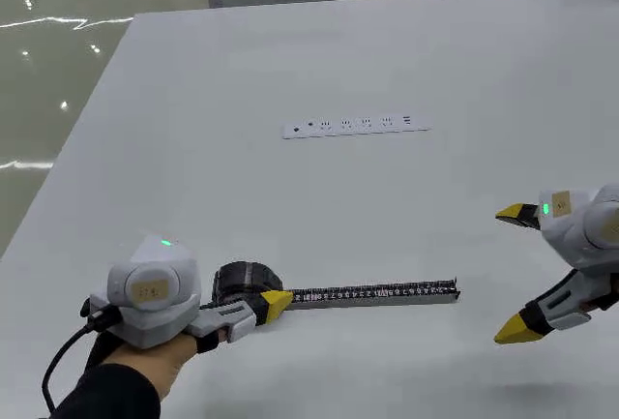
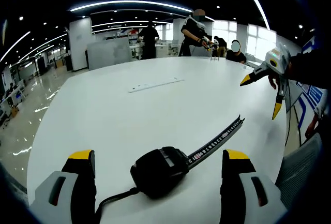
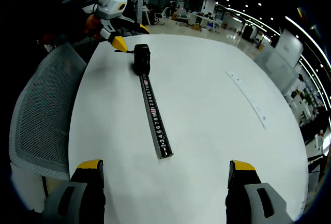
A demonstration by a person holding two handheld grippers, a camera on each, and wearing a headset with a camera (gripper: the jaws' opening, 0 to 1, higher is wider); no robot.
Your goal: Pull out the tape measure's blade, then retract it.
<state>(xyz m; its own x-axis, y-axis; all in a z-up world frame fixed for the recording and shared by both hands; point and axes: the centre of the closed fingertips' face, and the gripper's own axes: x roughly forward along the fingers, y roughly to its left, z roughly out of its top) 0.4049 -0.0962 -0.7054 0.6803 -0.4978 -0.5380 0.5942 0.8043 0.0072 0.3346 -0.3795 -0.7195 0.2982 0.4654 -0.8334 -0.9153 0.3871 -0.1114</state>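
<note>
A black tape measure [image 1: 246, 282] lies on the white table [image 1: 290, 196] near its front left. Its blade [image 1: 377, 292] is pulled out flat to the right and ends at a hook [image 1: 456, 292]. My left gripper [image 1: 256, 288] stands open around the case [image 2: 159, 171], and its fingertips [image 2: 81, 156] are clear of the case on both sides. My right gripper [image 1: 514, 271] is open off to the right, apart from the blade's end [image 3: 165, 154], with nothing between its jaws.
A white power strip [image 1: 355, 126] lies flat at mid-table. A cable runs from the left gripper [image 1: 58, 366]. A grey mesh chair [image 3: 41, 115] stands by the table's edge. Several people [image 2: 194, 32] stand beyond the far side.
</note>
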